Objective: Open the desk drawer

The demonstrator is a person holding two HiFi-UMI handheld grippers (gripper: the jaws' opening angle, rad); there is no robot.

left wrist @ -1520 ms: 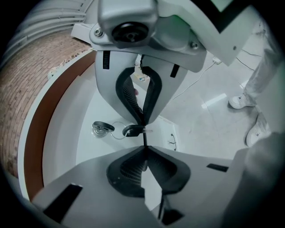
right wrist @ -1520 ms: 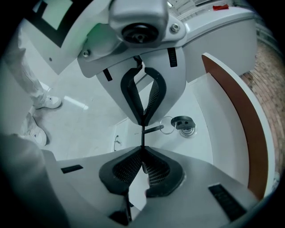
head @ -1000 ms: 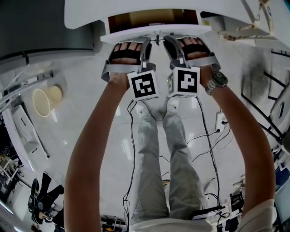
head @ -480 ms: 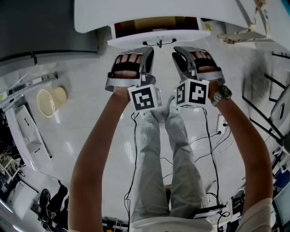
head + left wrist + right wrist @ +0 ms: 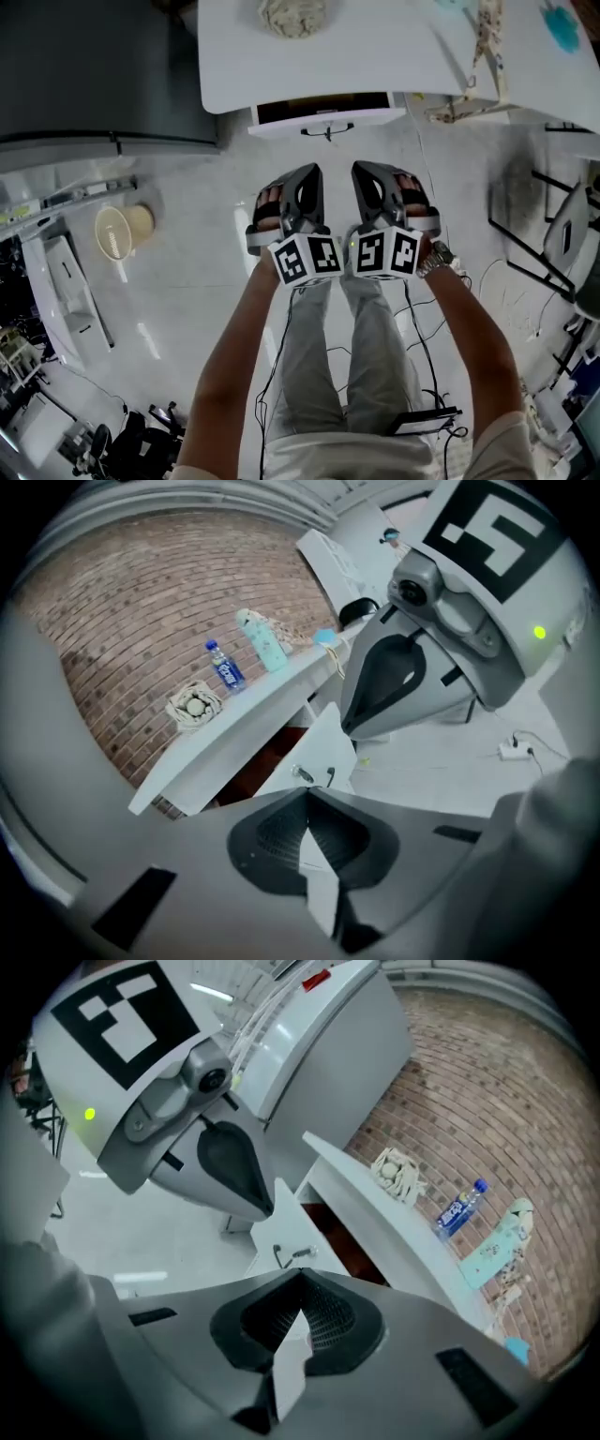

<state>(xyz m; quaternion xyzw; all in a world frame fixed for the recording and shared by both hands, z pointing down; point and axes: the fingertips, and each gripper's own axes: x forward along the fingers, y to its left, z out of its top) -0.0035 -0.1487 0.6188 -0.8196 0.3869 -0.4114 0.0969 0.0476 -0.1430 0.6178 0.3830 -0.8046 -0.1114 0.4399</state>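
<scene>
**Desk drawer [image 5: 323,116] stands pulled out; both tools shut and empty**

A grey cabinet [image 5: 94,75] stands to the left of the desk [image 5: 375,66]. A beige bin [image 5: 117,232] sits on the floor off the desk's left corner. A pale crumpled bundle [image 5: 293,14] lies on the desk top near its left end. The gripper views show a water bottle [image 5: 223,667] with a blue label farther along the desk, against the brick wall [image 5: 487,1082].

The drawer sits under the desk's front edge, towards its left end. Its white front is drawn forward, so a dark strip of the inside shows between the front and the desk edge. A dark handle [image 5: 326,129] sits at the middle of the front.

The left tool [image 5: 307,180] hangs in front of the desk, well apart from the drawer and on the person's side of it. It points towards the drawer and slants downward. In its own view the jaws are pressed together tip to tip with nothing between them. The drawer front and handle lie beyond the tips, untouched.

The right tool [image 5: 366,180] is just beside the left one and equally far from the desk. Its jaws also meet tip to tip around nothing. A wristwatch [image 5: 437,259] shows on the arm behind it.

A dark-framed chair [image 5: 562,234] stands off the desk's right end.
</scene>
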